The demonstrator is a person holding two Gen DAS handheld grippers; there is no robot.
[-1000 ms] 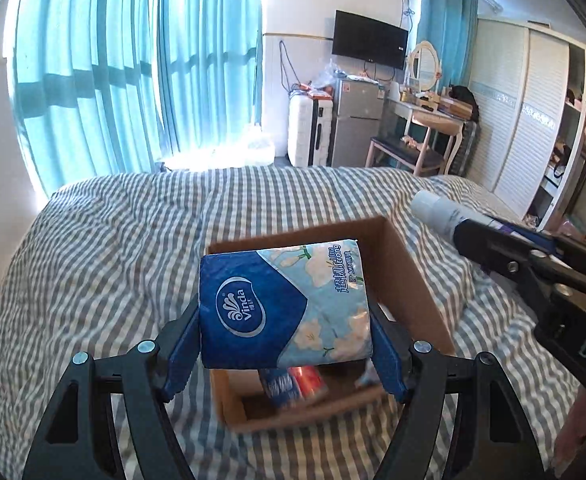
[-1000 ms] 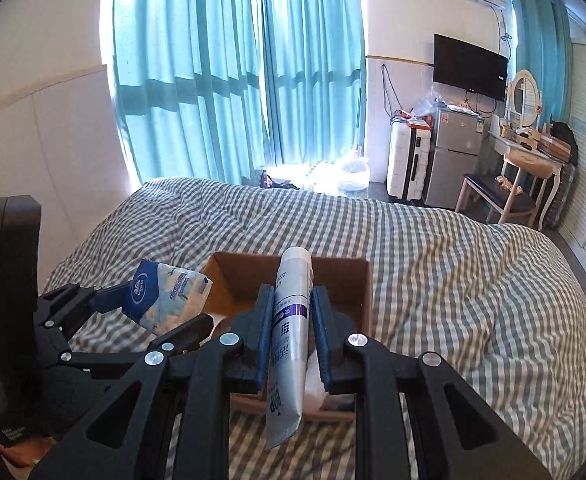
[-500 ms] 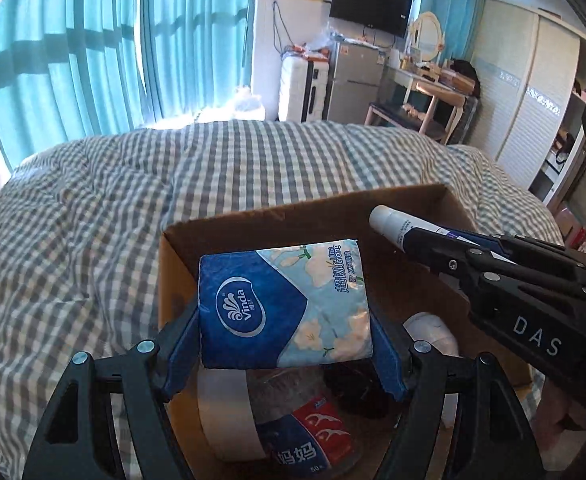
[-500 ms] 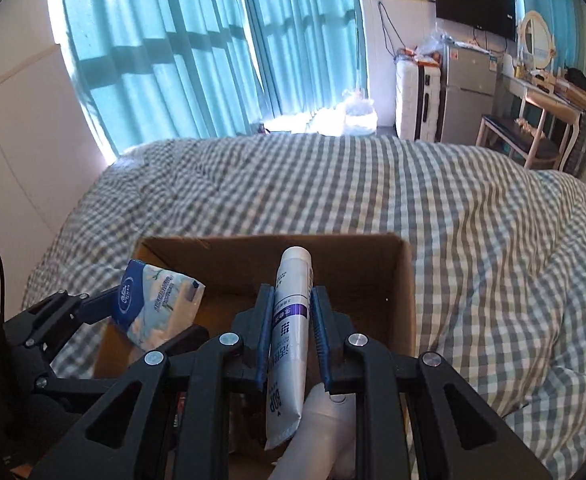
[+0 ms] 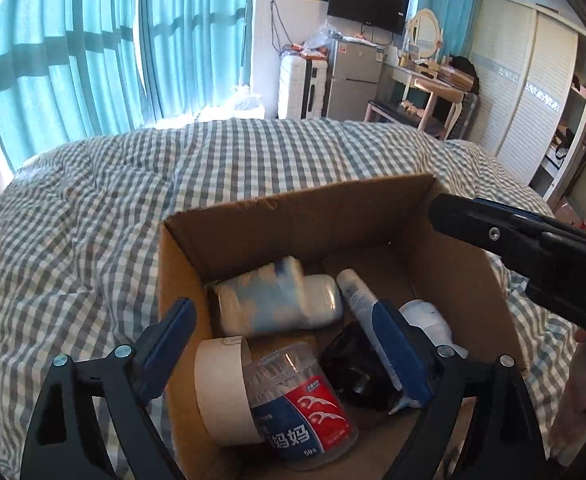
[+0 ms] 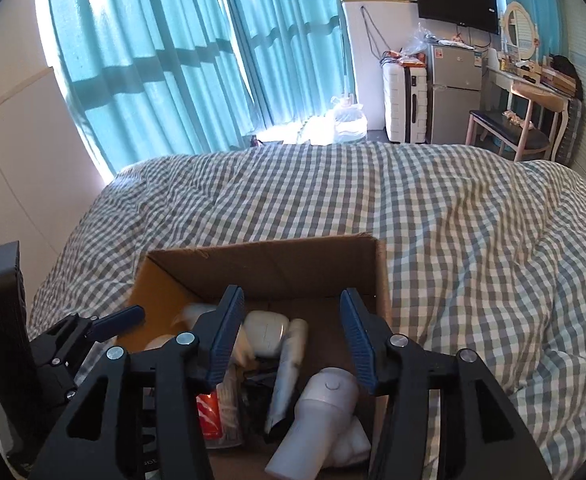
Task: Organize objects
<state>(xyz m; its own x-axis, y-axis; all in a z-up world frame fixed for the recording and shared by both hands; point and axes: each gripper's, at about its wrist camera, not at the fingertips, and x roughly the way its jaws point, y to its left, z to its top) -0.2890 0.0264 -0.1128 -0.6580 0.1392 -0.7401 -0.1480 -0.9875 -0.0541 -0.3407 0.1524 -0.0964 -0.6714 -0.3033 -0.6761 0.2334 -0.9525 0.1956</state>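
Observation:
An open cardboard box [image 5: 293, 216] sits on the checked bed; it also shows in the right wrist view [image 6: 269, 258]. The blue and white tissue pack [image 5: 269, 304] lies inside it near the far wall. The white tube [image 5: 359, 294] lies beside the pack, and also shows in the right wrist view [image 6: 289, 364]. My left gripper [image 5: 289, 348] is open and empty over the box. My right gripper [image 6: 293, 336] is open and empty over the box.
The box also holds a tape roll [image 5: 221, 388], a clear tub of floss picks [image 5: 305, 404], a black item [image 5: 357, 372] and a white bottle [image 6: 317, 420]. The checked blanket [image 6: 453, 240] surrounds the box. Curtains, a fridge and a chair stand beyond the bed.
Both grippers opened. The tissue pack left my left gripper and the tube left my right gripper; both now lie in the box.

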